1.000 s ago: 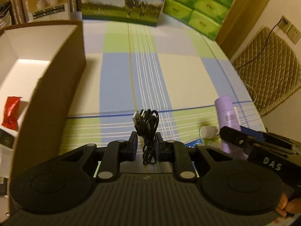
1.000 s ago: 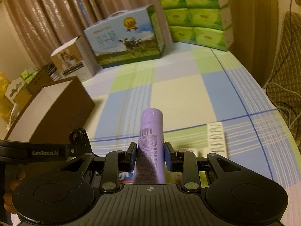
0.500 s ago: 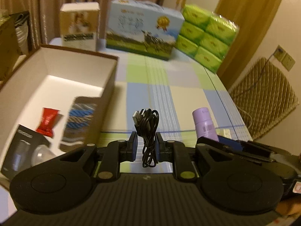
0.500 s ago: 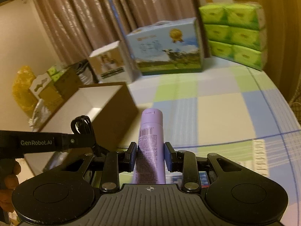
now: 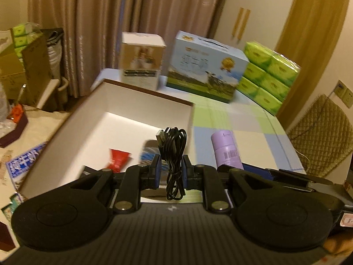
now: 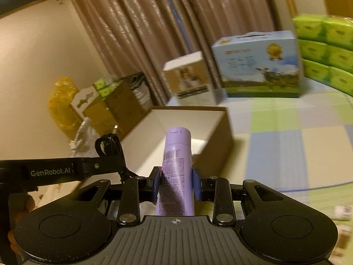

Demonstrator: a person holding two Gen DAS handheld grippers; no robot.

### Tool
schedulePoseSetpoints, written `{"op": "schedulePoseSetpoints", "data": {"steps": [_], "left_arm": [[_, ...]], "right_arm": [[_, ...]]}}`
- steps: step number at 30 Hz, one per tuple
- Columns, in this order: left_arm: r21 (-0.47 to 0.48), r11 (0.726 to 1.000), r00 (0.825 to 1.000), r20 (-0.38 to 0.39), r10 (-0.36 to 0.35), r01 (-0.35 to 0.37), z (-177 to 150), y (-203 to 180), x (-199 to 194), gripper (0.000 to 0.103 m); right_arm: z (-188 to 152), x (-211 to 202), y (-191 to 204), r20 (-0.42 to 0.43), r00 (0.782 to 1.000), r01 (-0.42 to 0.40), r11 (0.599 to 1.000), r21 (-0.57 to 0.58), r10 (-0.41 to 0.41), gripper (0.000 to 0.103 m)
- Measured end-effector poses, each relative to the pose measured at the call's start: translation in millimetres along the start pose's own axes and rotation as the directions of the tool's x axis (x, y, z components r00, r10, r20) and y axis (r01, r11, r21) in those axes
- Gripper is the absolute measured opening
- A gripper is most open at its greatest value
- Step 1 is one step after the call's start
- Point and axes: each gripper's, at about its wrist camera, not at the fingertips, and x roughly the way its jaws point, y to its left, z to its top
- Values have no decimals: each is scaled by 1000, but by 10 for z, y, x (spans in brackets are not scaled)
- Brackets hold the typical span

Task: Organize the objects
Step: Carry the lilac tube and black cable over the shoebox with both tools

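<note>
My left gripper (image 5: pixel 171 173) is shut on a coiled black USB cable (image 5: pixel 174 152) and holds it above the near end of an open brown box with a white inside (image 5: pixel 123 121). My right gripper (image 6: pixel 176 184) is shut on a purple tube (image 6: pixel 176 170), held upright beside the box (image 6: pixel 187 119). The tube also shows in the left wrist view (image 5: pixel 225 150), to the right of the cable. The cable shows in the right wrist view (image 6: pixel 110 148) at the left. A red packet (image 5: pixel 118 160) and a blue striped item (image 5: pixel 147 154) lie inside the box.
A white-and-tan carton (image 5: pixel 142 63), a blue milk box with a cow (image 5: pixel 207 72) and stacked green tissue packs (image 5: pixel 269 75) stand at the table's far edge. The checked tablecloth (image 6: pixel 286 141) lies right of the box. Cardboard boxes (image 5: pixel 24 66) and clutter stand left. A quilted chair (image 5: pixel 320 132) stands right.
Both grippers have risen and swung left toward the open box, each keeping its object. The box inside now fills more of the left wrist view.
</note>
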Motion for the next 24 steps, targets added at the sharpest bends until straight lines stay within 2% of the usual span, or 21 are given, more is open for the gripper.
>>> {"op": "schedulePoseSetpoints", "data": {"steps": [5,10,17,24], "left_arm": [[-7,999,999,19,47,-47,115,358,-27,15],[-8,996,996,8,87,-87,213,670,72,15],[-2,993,991,-58,117,-117,302,1035,440,15],[28,992,981,-148,125,-122,311,1172,908,15]], "right_arm": [[75,288,228,0,1000,-26,1000,4,26,28],[117,576,363,-17,1000,-12,1000,-5,12,28],[129,1020,342,-79,996,34,999,21,-32,28],[133,1384,252,-130,988,88,995,37,-82,28]]}}
